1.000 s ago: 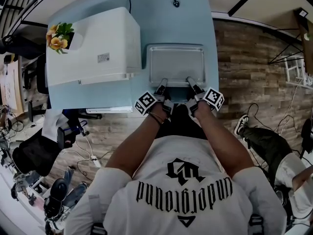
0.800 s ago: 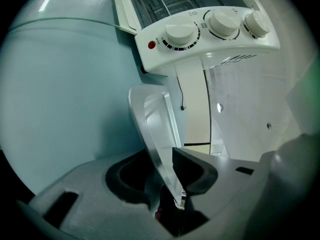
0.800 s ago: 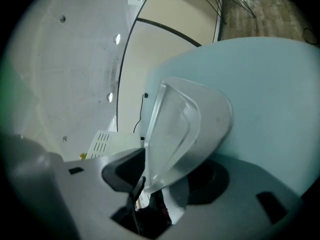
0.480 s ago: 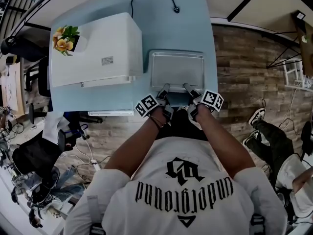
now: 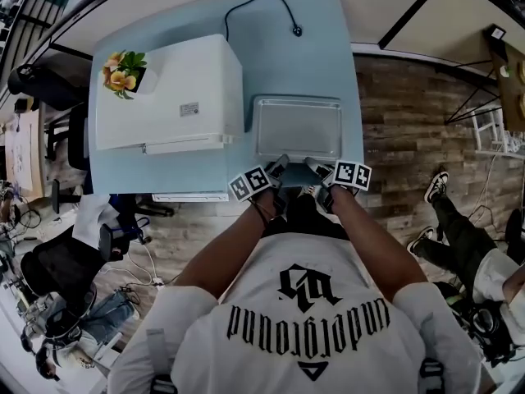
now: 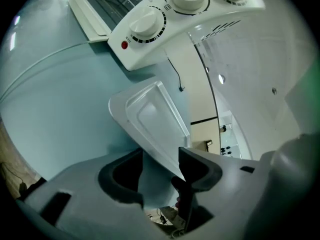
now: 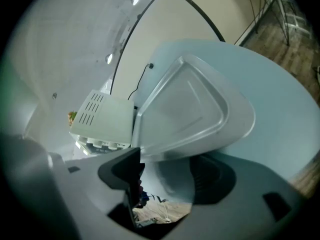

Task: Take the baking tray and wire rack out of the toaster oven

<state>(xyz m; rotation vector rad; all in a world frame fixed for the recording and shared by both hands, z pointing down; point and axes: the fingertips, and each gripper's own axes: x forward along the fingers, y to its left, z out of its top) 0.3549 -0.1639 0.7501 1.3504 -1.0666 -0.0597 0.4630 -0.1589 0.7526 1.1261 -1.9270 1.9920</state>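
Note:
The silver baking tray [image 5: 297, 128] lies flat on the blue table [image 5: 328, 48], right of the white toaster oven [image 5: 168, 93]. Both grippers sit at the tray's near edge. My left gripper [image 5: 279, 164] is open; its jaws have just been opening. In the left gripper view the tray's rim [image 6: 152, 119] runs between the spread jaws of that gripper [image 6: 160, 170], with no pad pressing on it. My right gripper [image 5: 314, 164] is open too and has just been opening. In the right gripper view the tray [image 7: 190, 109] hangs over the gap of that gripper [image 7: 167, 173], free of the pads.
The oven's door [image 6: 87, 14] is folded down, with its knobs [image 6: 145, 24] to the right. Flowers [image 5: 123, 70] sit on the oven's top. A black cable [image 5: 262, 2] lies at the table's far end. An office chair [image 5: 57, 261] and a person's legs [image 5: 459, 228] flank the table.
Both grippers have let go of the tray's near rim, their jaws spreading, and drawn back a little toward the person. The tray stays flat on the table.

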